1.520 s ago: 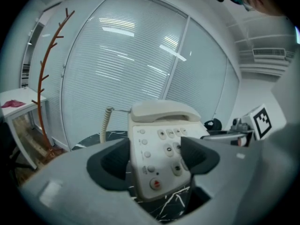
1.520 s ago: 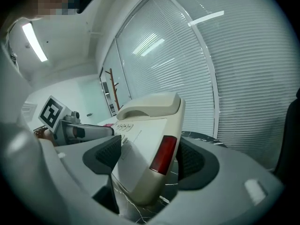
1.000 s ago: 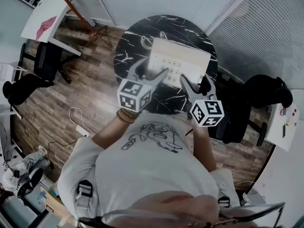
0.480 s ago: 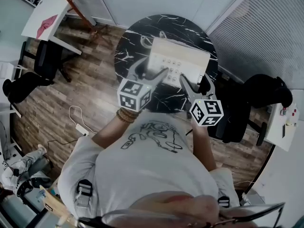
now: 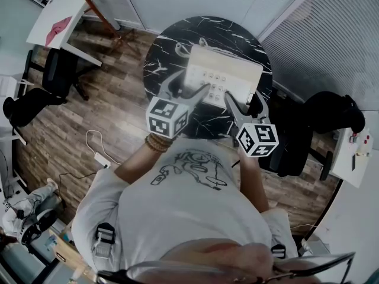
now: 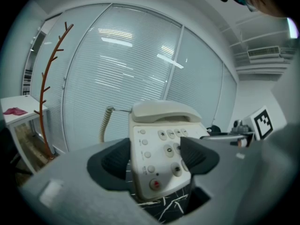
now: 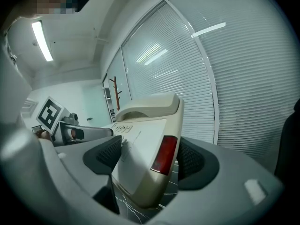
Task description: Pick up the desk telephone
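Observation:
A beige desk telephone (image 5: 228, 70) with its handset on the cradle stands on a round black marble table (image 5: 172, 46). My left gripper (image 5: 188, 86) straddles its near left corner. In the left gripper view one pad lies against the telephone's (image 6: 159, 125) left side and the other on the keypad, so the left gripper (image 6: 154, 156) is shut on it. My right gripper (image 5: 244, 102) holds the near right corner. In the right gripper view the telephone (image 7: 145, 149) fills the right gripper (image 7: 150, 156), one pad by a red window. I cannot tell whether the base is off the table.
Black office chairs stand left (image 5: 29, 108) and right (image 5: 331, 114) of the table. A white desk (image 5: 59, 22) and a reddish coat stand (image 6: 47, 102) are at the far left. A power strip with cable (image 5: 100, 158) lies on the wood floor. Glass walls with blinds stand behind the table.

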The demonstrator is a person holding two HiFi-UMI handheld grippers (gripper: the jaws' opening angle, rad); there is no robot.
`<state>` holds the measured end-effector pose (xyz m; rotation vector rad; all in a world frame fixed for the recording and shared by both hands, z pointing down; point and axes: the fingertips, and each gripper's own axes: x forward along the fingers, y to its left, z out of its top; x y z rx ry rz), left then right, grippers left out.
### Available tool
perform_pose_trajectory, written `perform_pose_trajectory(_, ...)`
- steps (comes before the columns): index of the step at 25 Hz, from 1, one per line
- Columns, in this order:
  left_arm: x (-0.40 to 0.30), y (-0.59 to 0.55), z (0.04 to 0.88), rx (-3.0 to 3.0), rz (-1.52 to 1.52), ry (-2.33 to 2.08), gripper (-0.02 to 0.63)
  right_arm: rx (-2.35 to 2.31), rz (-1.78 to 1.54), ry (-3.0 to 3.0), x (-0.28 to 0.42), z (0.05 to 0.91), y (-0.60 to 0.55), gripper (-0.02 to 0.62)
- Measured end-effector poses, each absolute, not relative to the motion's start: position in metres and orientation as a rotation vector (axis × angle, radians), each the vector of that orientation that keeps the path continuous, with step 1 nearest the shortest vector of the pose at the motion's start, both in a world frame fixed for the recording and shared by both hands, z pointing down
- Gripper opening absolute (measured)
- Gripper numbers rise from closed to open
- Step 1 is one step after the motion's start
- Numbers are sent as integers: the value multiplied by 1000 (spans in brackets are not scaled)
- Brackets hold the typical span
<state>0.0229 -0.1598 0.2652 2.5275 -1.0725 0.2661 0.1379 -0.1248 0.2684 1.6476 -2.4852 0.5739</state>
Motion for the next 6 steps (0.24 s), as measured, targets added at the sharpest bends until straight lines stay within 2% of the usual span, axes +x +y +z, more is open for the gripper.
perform_pose_trajectory(6, 18, -161, 266, 2529, 265, -1072, 338, 1652, 577, -2484, 133, 269, -126, 364)
